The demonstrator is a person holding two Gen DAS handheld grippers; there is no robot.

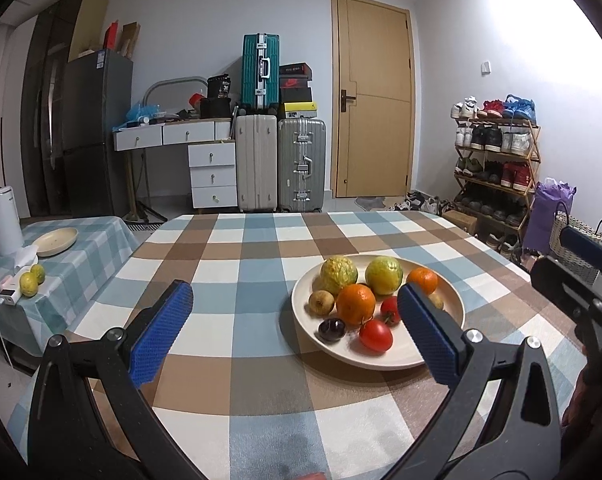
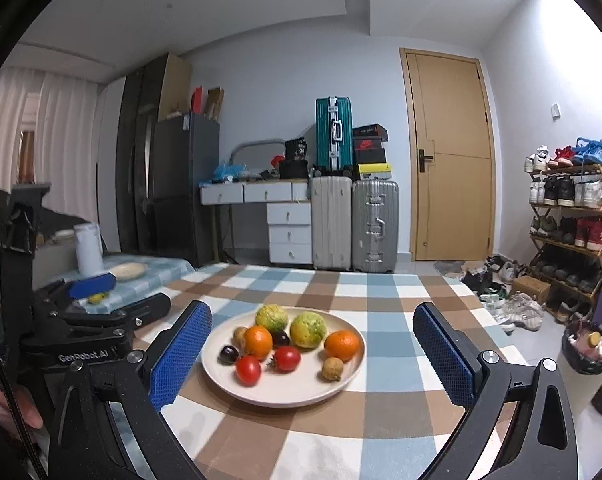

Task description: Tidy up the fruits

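Note:
A cream plate [image 1: 301, 300] [image 2: 285, 394] on the checkered table holds two yellow-green citrus [image 1: 338, 274] [image 2: 308, 329], two oranges [image 1: 355, 303] [image 2: 341, 345], two tomatoes [image 1: 375, 335] [image 2: 248, 369], dark plums [image 1: 331, 329] [image 2: 229, 354] and small brown fruits [image 1: 321, 302] [image 2: 332, 368]. My left gripper [image 1: 295, 318] is open and empty, its right finger in front of the plate's right side. My right gripper [image 2: 313, 354] is open and empty, just in front of the plate. The left gripper also shows in the right wrist view [image 2: 95, 292], at the left.
A lower side table at the left carries an empty cream plate [image 1: 56, 241] [image 2: 130, 271], two yellow-green fruits [image 1: 32, 279], a white kettle [image 1: 4, 220] and a charger. Suitcases, drawers, a fridge, a door and a shoe rack stand behind. A basket [image 2: 589, 346] sits on the floor at the right.

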